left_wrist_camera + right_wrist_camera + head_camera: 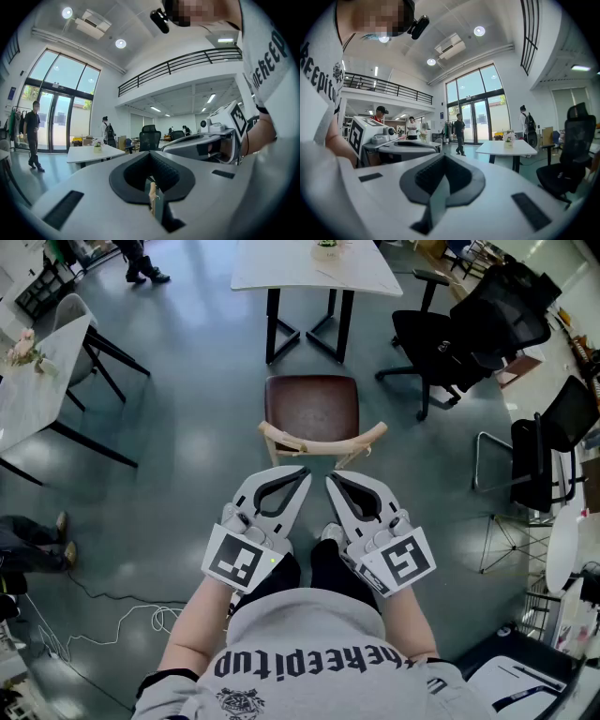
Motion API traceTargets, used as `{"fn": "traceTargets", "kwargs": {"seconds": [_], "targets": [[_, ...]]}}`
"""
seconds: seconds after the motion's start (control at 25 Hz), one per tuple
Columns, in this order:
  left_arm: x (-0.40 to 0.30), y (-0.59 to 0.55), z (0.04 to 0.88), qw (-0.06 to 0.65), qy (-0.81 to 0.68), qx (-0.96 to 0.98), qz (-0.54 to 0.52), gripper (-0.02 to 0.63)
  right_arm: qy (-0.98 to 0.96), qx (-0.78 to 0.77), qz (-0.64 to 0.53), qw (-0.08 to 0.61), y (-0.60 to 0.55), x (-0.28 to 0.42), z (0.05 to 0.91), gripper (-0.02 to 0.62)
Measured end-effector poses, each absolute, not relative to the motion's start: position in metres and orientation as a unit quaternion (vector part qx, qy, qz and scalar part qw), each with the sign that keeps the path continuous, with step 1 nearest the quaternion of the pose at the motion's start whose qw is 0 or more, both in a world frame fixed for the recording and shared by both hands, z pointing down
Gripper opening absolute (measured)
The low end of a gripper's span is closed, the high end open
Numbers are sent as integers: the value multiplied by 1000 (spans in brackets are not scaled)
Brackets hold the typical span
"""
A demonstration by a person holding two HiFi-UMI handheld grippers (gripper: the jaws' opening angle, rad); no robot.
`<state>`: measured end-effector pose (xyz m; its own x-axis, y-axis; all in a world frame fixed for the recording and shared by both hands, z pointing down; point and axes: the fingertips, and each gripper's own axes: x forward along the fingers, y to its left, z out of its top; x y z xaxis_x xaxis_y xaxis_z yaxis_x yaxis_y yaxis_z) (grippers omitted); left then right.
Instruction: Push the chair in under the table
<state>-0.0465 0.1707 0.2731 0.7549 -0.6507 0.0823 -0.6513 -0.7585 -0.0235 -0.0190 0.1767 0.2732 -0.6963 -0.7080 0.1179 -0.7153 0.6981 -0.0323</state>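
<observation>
- Brown leather covers the seat of the wooden chair (312,409), which stands on the grey floor (187,456) straight ahead of the person. Its curved pale backrest (323,439) is the part nearest the two tools.
- Left hand-held gripper (300,472) is clenched, its jaws pressed together with nothing between them. Its tip lies just short of the backrest, below the backrest's left half. I cannot tell whether it touches the wood.
- Right hand-held gripper (330,480) is clenched as well and empty. Its tip sits just below the middle of the backrest, a little apart from it.
- Both hand-held grippers lie side by side and roughly level, their tips angled toward each other and close together.
- Beyond the chair stands the white surface (314,273) on black legs, with a small potted plant (328,247) on top. The seat's far edge stops just short of the feet of those legs, so the chair is not yet under the top.
- Black office chairs (459,334) stand to the right, well apart from the wooden chair.
- To the left is a second pale surface (28,395) carrying flowers, and a white cable (112,624) trails over the floor near the person's left side.
- In the right gripper view, people (460,126) stand far off by tall glass doors.
</observation>
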Motion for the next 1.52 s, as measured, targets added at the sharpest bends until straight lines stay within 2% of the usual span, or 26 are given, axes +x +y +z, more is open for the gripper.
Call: {"fn": "traceTargets", "kwargs": {"seconds": [0.96, 1.24, 1.52], "targets": [[-51, 167, 285, 3, -306, 951, 37, 15, -907, 417, 36, 37, 178, -24, 277, 11], [-39, 142, 300, -17, -329, 943, 54, 17, -913, 403, 41, 53, 154, -8, 294, 12], [-21, 105, 330, -22, -340, 934, 108, 17, -924, 363, 21, 116, 111, 9, 320, 14]]}}
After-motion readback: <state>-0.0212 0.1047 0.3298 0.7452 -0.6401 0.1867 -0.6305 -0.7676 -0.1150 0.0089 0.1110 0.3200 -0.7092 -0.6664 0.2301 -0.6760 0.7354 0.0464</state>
